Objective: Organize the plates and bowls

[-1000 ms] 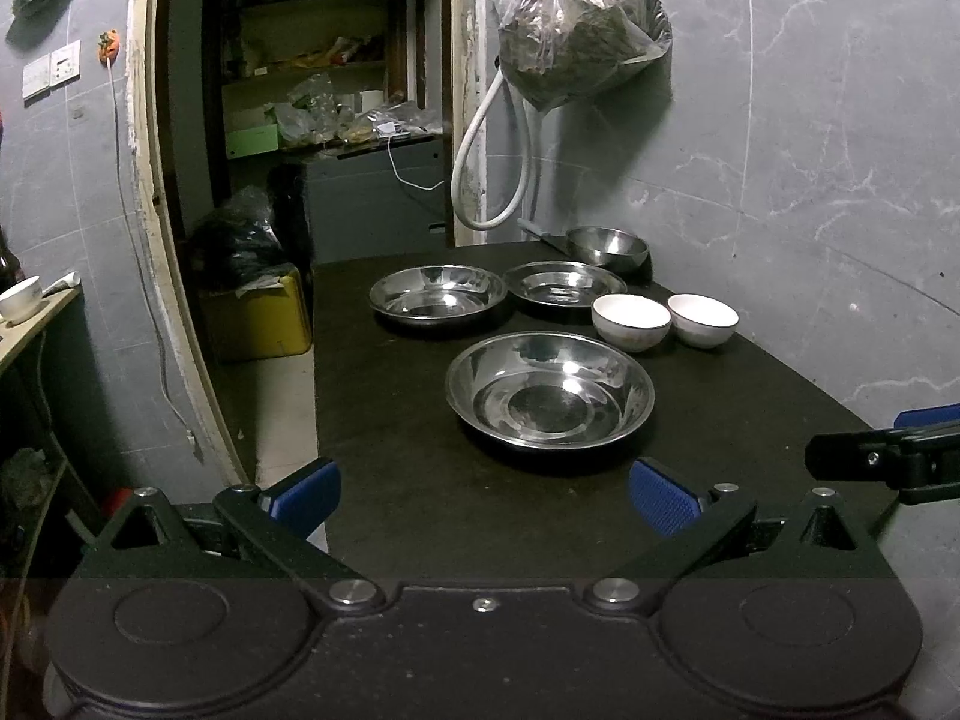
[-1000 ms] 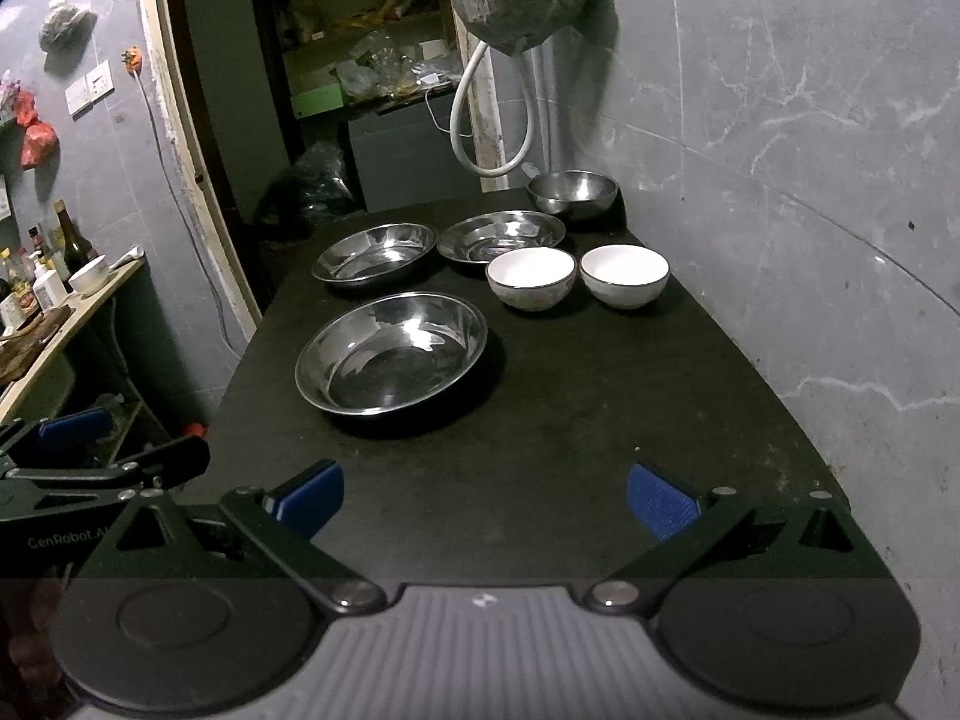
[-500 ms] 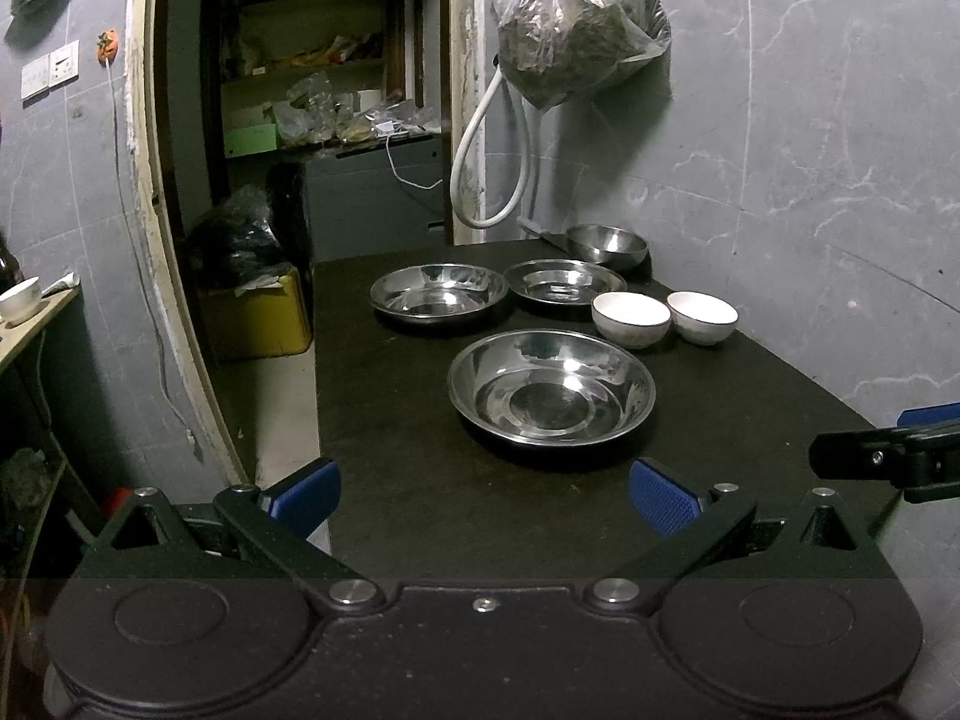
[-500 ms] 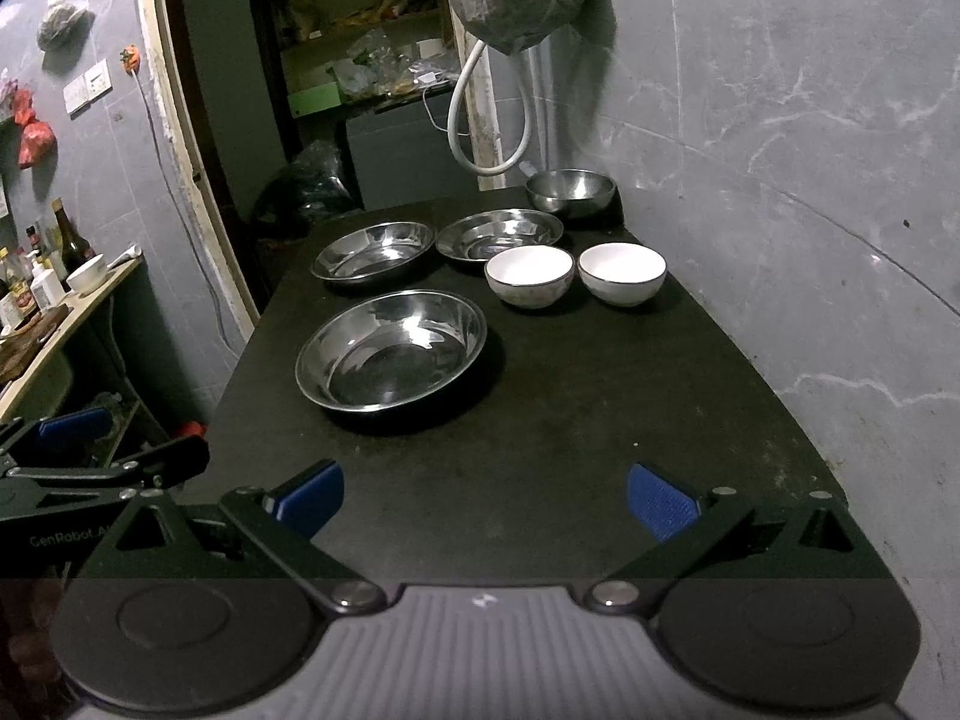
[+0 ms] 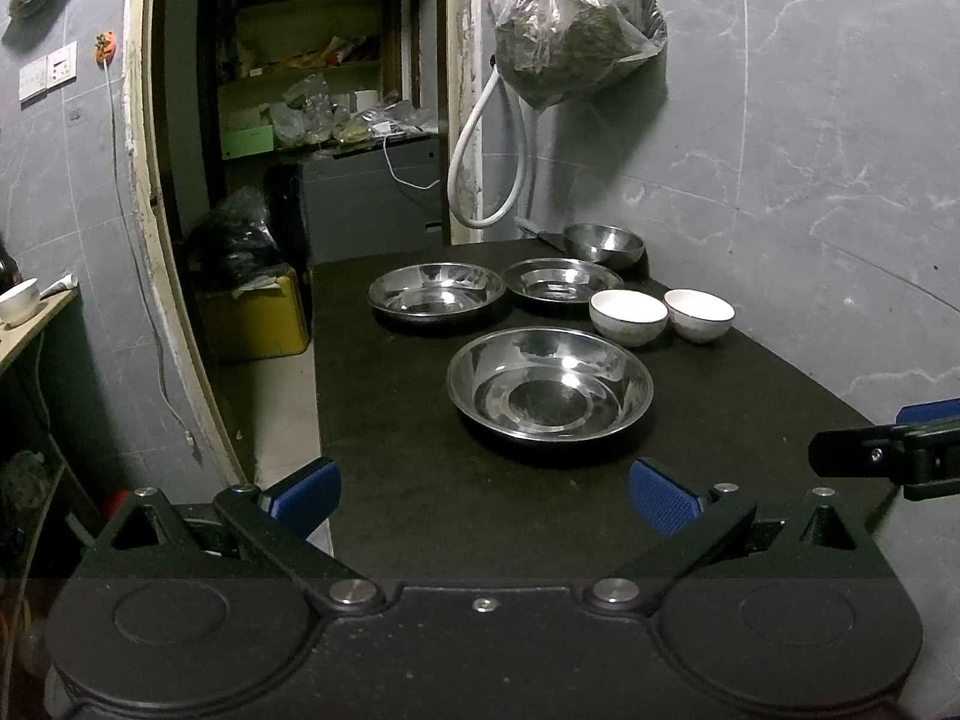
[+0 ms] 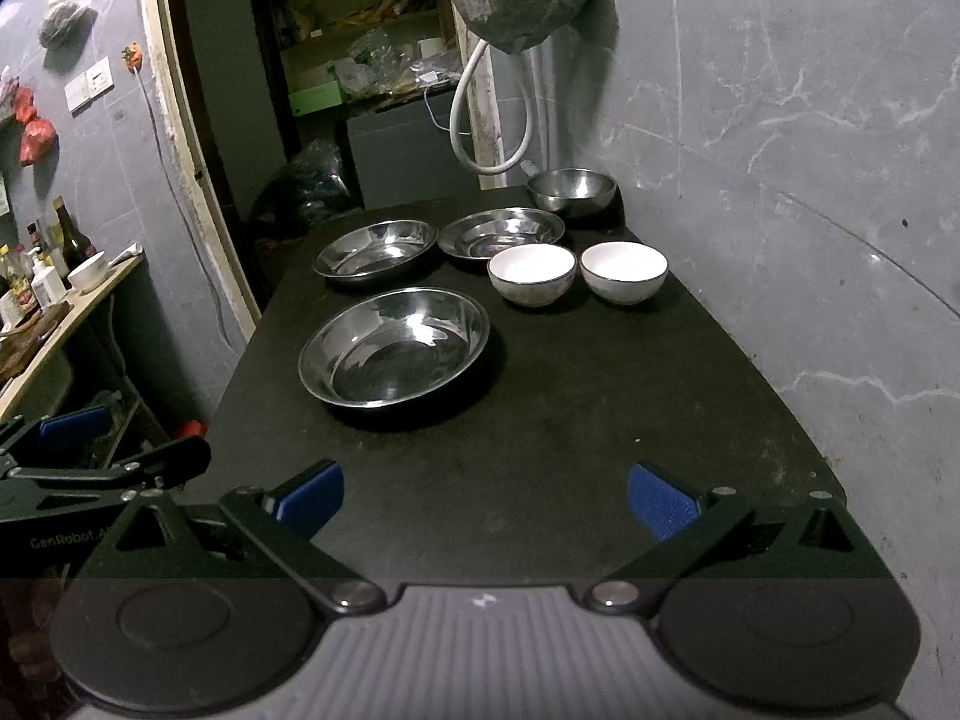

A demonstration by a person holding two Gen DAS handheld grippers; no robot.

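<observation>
Plate (image 5: 549, 384) ahead of left claw (image 5: 483, 495), apart; fingers spread.

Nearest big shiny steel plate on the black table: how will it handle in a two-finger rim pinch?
The large shiny steel plate looks thin-walled, so probably light and stiff. Its polished, sloped rim may slip between the pads. It sits flat and wide on the black table, so a push would likely slide it rather than tip it. Being wide, it may sag from a one-sided grip.

3 steel plates (image 5: 549, 384), 3 bowls (image 5: 628, 317) apart
</observation>
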